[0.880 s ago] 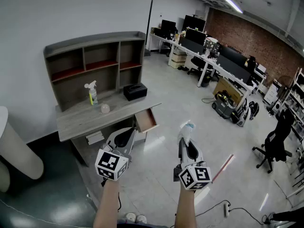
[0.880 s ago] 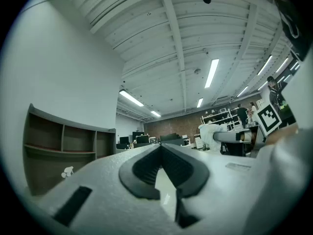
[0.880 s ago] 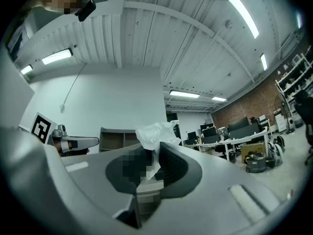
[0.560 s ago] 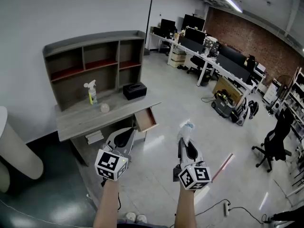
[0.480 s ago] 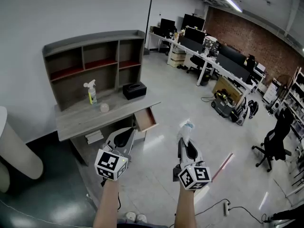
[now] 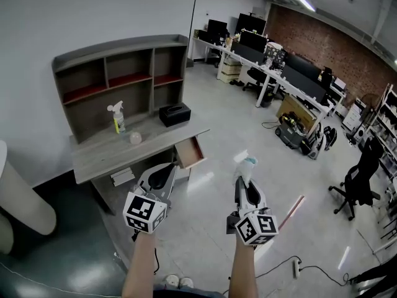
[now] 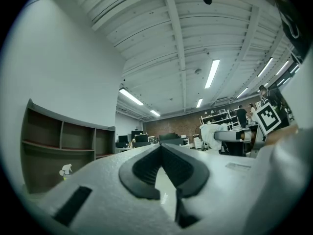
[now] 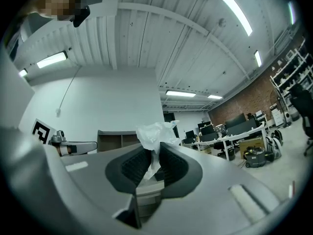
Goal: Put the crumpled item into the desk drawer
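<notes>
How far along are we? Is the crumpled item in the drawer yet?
Done: the drawer stands open and the crumpled item is picked up. In hand: the right gripper pinches it, away from the desk. Remaining: carry it over and drop it in the drawer.

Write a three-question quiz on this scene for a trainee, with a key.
1. True or false: the desk drawer stands open.
2. Multiple choice: what do the right tongs grip? A) a spray bottle B) a crumpled white item C) a black box
3. Fill in: the left tongs are shut and hold ____.

Key: 1 true. 2 B. 3 nothing.
</notes>
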{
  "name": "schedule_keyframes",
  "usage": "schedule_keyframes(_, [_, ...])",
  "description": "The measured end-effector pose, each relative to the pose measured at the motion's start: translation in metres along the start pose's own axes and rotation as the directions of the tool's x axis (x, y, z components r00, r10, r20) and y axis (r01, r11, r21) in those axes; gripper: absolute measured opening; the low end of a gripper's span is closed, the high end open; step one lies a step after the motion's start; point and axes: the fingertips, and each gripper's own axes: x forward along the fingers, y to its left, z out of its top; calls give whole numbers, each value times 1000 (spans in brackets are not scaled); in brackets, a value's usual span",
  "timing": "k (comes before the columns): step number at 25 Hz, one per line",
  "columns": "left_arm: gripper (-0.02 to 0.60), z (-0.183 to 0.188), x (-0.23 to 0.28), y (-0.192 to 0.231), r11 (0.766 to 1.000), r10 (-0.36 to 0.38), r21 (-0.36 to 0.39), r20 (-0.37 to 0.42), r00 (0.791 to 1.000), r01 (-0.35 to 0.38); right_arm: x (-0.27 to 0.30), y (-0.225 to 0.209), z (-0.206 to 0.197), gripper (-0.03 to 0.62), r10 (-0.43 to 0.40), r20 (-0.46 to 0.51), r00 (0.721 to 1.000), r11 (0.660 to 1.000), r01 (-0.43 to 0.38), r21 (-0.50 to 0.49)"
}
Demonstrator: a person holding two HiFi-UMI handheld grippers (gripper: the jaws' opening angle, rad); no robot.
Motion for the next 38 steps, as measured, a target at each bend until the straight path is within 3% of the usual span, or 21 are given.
schedule_keyframes(19, [-2, -20, 27, 38, 1000, -23, -9, -3, 1000, 23, 33, -14, -17, 67, -60, 4, 998, 998, 60, -2])
schedule_keyframes(31, [-2, -60, 105, 82, 999, 45, 5, -44, 998, -45, 123, -72, -50, 67, -14, -5, 1000, 999, 14, 32])
schedule_keyframes(38, [-2, -106, 165, 121, 992, 122, -2, -104, 987, -123, 208, -122, -88, 67, 39, -40, 998, 997, -37, 68])
